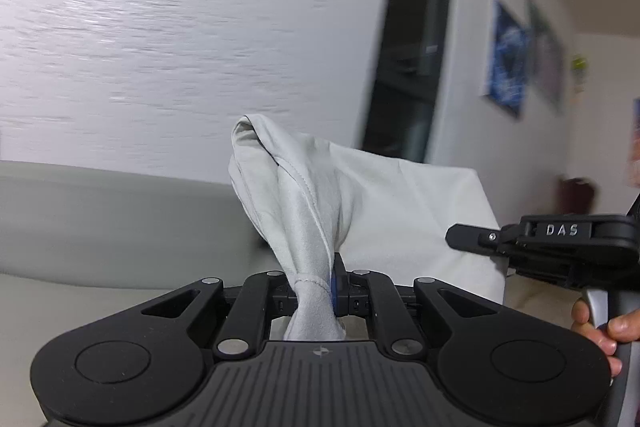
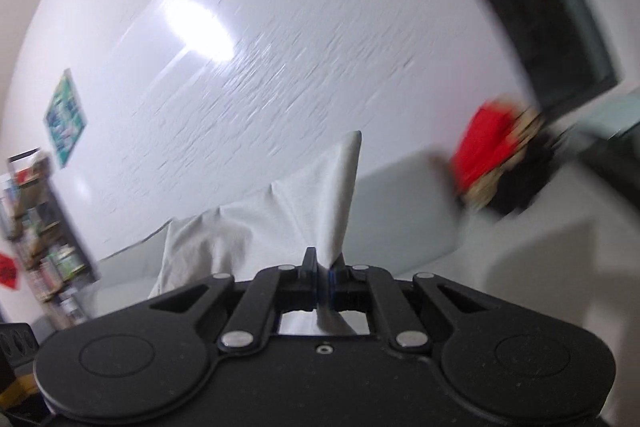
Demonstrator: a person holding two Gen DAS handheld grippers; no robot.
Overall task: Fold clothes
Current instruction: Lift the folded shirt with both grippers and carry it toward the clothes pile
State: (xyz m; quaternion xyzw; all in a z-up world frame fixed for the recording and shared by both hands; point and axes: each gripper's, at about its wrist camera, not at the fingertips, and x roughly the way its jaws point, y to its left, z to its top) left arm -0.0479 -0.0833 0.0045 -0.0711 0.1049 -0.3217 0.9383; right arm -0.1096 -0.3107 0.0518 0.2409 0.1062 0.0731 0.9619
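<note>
Cloth (image 1: pixel 380 211) is the biggest thing I have in front of me: one pale grey garment, lifted off whatever it lay on and hanging between my two claws. Left claw (image 1: pixel 320 287) is clamped on a bunched, hemmed corner, which stands up in a twisted peak above the jaws. Right claw (image 2: pixel 322 283) is pinched together on a thinner fold of the same cloth (image 2: pixel 280 211), which rises to a sharp point and falls away to the left in that view. In the left view I can see the right claw (image 1: pixel 472 237) from the side, just beside the sheet's far edge, with fingers (image 1: pixel 600 327) on its handle.

As I judge it, folding has barely begun. I have two holds and the garment is up, but no crease or fold is laid, and it is not spread flat. What is left is nearly everything: pull the top edge taut, lay it down, fold it over.

Room looks good. White wall (image 1: pixel 180 27) fills most of both views and stands well apart from the cloth. Grey sofa back (image 1: pixel 100 207) runs low behind it. Dark doorway (image 1: pixel 412 67) is off to one side. Red and black bundle (image 2: pixel 492 155), blurred, sits on the sofa well clear of my right claw. I cannot see the garment's lower edge.
</note>
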